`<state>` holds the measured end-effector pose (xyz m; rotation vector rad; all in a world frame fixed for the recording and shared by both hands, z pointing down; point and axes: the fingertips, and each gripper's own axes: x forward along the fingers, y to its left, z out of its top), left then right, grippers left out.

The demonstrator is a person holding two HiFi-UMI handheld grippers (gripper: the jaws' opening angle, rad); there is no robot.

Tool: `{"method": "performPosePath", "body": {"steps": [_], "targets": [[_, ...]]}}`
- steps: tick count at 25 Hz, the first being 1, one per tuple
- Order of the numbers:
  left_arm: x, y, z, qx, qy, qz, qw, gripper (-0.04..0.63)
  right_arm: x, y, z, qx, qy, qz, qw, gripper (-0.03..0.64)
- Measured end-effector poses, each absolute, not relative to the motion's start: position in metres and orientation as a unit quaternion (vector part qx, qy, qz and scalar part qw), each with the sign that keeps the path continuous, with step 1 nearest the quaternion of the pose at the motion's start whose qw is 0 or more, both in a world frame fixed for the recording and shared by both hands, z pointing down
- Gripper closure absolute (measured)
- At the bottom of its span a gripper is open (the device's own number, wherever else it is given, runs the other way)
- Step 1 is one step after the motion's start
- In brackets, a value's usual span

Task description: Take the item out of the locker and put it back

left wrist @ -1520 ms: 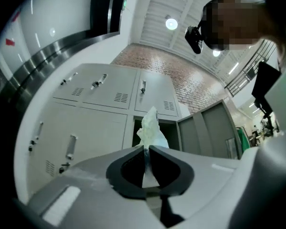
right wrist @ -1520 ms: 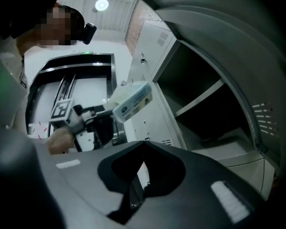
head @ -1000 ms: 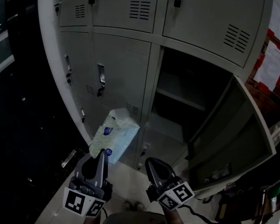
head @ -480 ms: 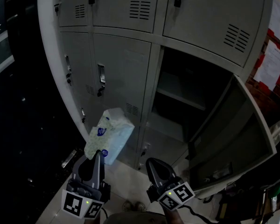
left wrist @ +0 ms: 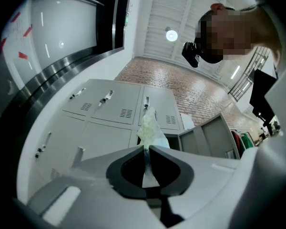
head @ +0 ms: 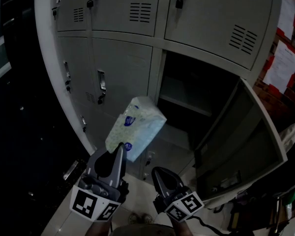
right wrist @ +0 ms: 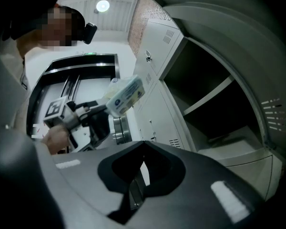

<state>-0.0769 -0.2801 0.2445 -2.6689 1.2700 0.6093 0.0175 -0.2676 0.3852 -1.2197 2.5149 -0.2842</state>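
A soft tissue pack (head: 136, 124), pale green and white with blue round marks, hangs in the air in front of the grey lockers. My left gripper (head: 119, 148) is shut on its lower edge, and the pack tilts up toward the open locker compartment (head: 199, 90). In the left gripper view the pack (left wrist: 151, 130) stands straight up out of the closed jaws (left wrist: 145, 149). My right gripper (head: 156, 173) sits lower, to the right, shut and holding nothing. The right gripper view shows the pack (right wrist: 126, 95), the left gripper (right wrist: 105, 108) and the dark compartment (right wrist: 205, 75).
The open locker's door (head: 243, 141) swings out to the right, near my right gripper. A shelf (head: 184, 102) crosses the inside of the compartment. Closed locker doors with latches (head: 101, 85) fill the left. Red brick wall with papers (head: 285, 63) lies at far right.
My left gripper has lifted the tissue pack up and to the right, closer to the open compartment. The right gripper has hardly moved.
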Motion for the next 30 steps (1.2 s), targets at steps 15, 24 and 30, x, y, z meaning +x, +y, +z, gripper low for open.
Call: {"method": "performPosePath", "body": {"steps": [15,24,30], "targets": [[0.138,-0.485,0.224,-0.925,0.375,0.05,0.016,0.588,0.066,-0.268,0.383,-0.477,0.855,-0.096,0.18,0.62],[0.162,-0.514,0.236,-0.918,0.394,0.008,0.029,0.584,0.081,-0.272,0.379,-0.481,0.847,-0.095,0.205,0.62],[0.159,-0.515,0.234,-0.911,0.409,0.04,0.03,0.374,0.085,-0.275,0.384,-0.487,0.844,-0.1,0.203,0.62]]}}
